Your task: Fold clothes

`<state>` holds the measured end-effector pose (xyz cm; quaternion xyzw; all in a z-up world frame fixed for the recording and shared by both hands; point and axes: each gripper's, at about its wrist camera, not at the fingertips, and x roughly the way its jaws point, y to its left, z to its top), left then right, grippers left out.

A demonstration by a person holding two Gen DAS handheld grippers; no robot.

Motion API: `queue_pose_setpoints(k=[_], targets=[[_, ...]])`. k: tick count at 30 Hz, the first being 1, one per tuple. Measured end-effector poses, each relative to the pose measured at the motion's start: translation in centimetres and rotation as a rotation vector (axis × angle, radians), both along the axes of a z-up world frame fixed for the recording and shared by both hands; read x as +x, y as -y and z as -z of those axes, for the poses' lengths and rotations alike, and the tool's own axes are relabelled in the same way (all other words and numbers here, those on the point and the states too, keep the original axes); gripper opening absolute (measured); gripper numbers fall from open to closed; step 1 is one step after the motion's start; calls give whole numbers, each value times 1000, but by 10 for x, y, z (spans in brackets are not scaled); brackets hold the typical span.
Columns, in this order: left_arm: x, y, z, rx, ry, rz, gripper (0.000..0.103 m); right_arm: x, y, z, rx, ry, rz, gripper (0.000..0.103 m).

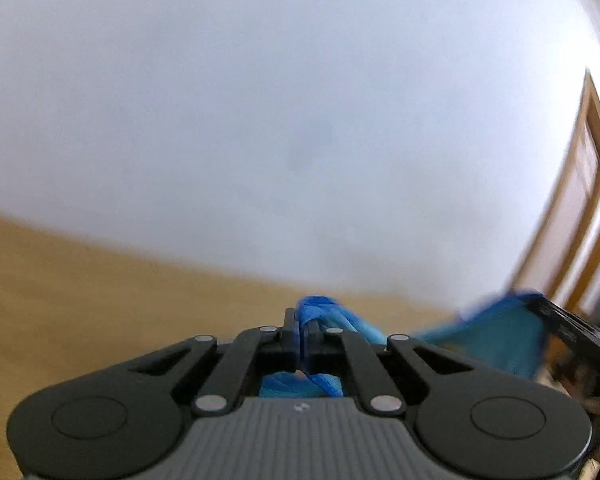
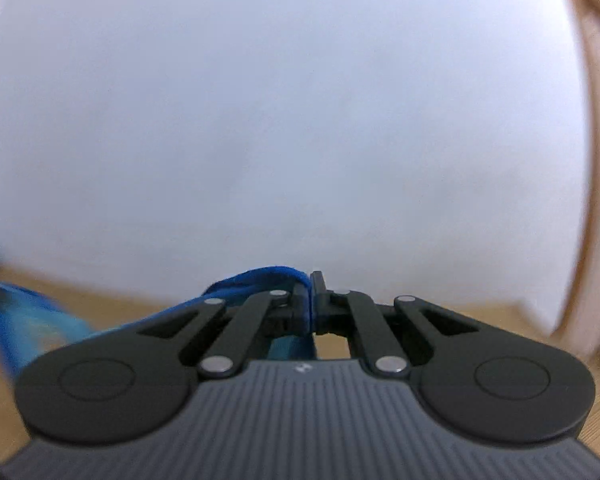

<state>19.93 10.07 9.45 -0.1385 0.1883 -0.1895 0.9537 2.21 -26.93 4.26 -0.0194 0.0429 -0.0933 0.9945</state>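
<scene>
1. Left gripper (image 1: 302, 330): black fingers pressed together, a bunched edge of blue garment (image 1: 496, 340) pinched between them. The fabric bulges just above the tips and shows again below them, in the gap of the linkage.
2. From that pinch the cloth runs off to the gripper's right as a taut, flat sheet, lighter teal-blue, soft knit look. Its far end reaches the right gripper (image 1: 568, 330), seen here as a blurred black body at the frame edge.
3. Right gripper (image 2: 312, 304): fingers nearly shut on a thick folded hem of the same blue garment (image 2: 256, 280). The hem loops over the left finger and a thin strip drops down between the two.
4. From the right gripper the fabric trails off to its left, blurred, a broad blue fold with slightly fuzzy texture.
5. Both grippers: matte black linkage arms with silver rivets, ribbed grey housing.
6. Ahead of both: plain white wall (image 1: 300, 120) and smooth light-wood surface (image 1: 100, 300) below it. Wooden door frame (image 1: 580, 200) to the far right, motion-blurred.
</scene>
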Motion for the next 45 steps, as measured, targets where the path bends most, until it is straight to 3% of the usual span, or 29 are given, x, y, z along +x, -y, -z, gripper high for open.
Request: queue_pose_setpoints(k=[3, 9, 13, 15, 19, 23, 27, 28, 30, 31, 34, 38, 42, 43, 45], targets=[[-19, -31, -35, 72, 94, -120, 2, -24, 22, -45, -69, 115, 106, 4], [-51, -99, -101, 129, 164, -357, 2, -74, 70, -128, -206, 252, 303, 4], [-77, -125, -150, 145, 225, -382, 7, -93, 103, -173, -267, 299, 396, 4], [-94, -125, -177, 140, 251, -368, 7, -94, 105, -186, -345, 308, 415, 4], [-118, -88, -231, 320, 366, -445, 7, -102, 100, -213, -473, 340, 434, 4], [-137, -66, -289, 311, 441, -491, 7, -107, 97, -246, -535, 404, 438, 4], [-164, -57, -296, 311, 432, -527, 7, -143, 94, -279, -541, 535, 446, 4], [-170, -55, -297, 311, 428, -535, 7, -153, 95, -284, -528, 534, 428, 4], [-184, -50, -299, 311, 419, -552, 6, -166, 101, -281, -509, 449, 364, 4], [-191, -48, -300, 312, 415, -560, 6, -170, 104, -275, -500, 394, 334, 4], [-193, -49, -233, 320, 263, -570, 6, -174, 118, -217, -446, 168, 279, 4], [-195, -57, -100, 234, -33, -583, 6, -162, 147, -71, -289, -275, 228, 4], [-175, -74, 27, 178, -453, -596, 5, -143, 177, 77, -48, -689, 238, 4], [-186, -93, 46, 204, -515, -581, 5, -136, 183, 106, -34, -766, 240, 4], [-139, -91, 55, 234, -537, -536, 4, -108, 194, 146, -20, -873, 215, 4]])
